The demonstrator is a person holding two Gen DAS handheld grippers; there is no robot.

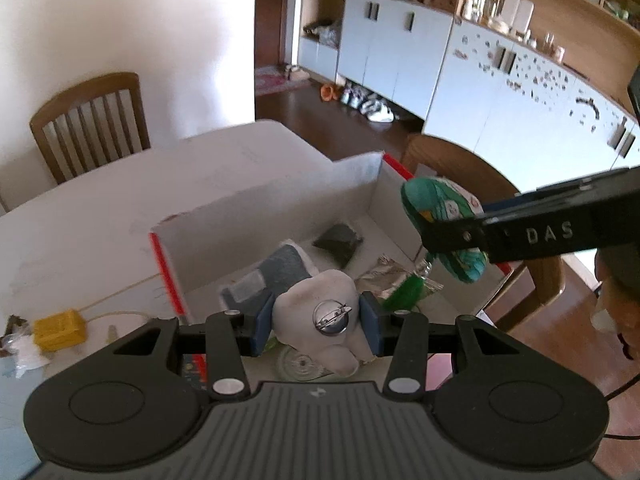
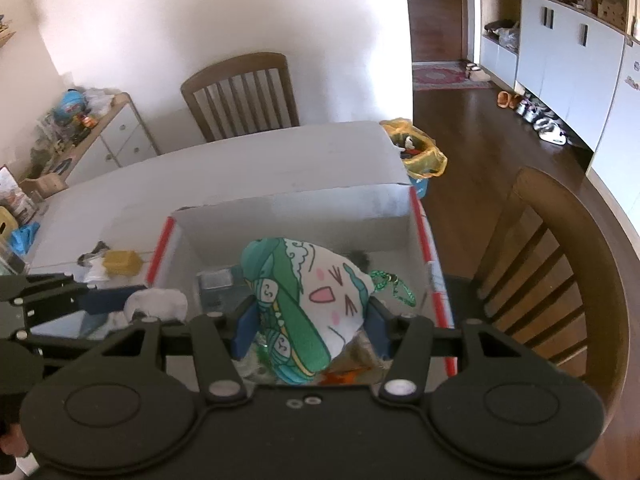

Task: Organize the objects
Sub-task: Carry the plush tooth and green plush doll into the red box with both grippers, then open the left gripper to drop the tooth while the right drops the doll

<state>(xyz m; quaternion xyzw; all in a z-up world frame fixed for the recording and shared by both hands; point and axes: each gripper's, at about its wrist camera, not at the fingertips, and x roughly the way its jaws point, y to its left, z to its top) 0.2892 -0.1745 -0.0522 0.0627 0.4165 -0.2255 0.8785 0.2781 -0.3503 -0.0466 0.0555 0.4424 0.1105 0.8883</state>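
Nearest the lens, left tool (image 1: 316, 326) closed on a white plush (image 1: 320, 316), pin-back badge facing the camera, blue pads pressing both flanks. Held over the near edge of the open white box (image 1: 280, 196), which sits on the bench (image 1: 100, 200). Right tool (image 2: 306, 326) likewise clamped, on a green-and-white face plush (image 2: 308, 300) with a green cord hanging off its right side; it hangs above the box interior, right of the left tool. Box already holds a grey-blue pouch (image 1: 272, 276), a dark packet (image 1: 338, 240) and a foil wrapper (image 1: 386, 280). Yellow block (image 1: 58, 328) lies on the bench, left of the box. Step in hand, judged: dropping both plushes in. Advice: lower each below the rim before opening, aim for the bare floor at the far side, release one at a time, keep the cord clear of the red-edged wall.
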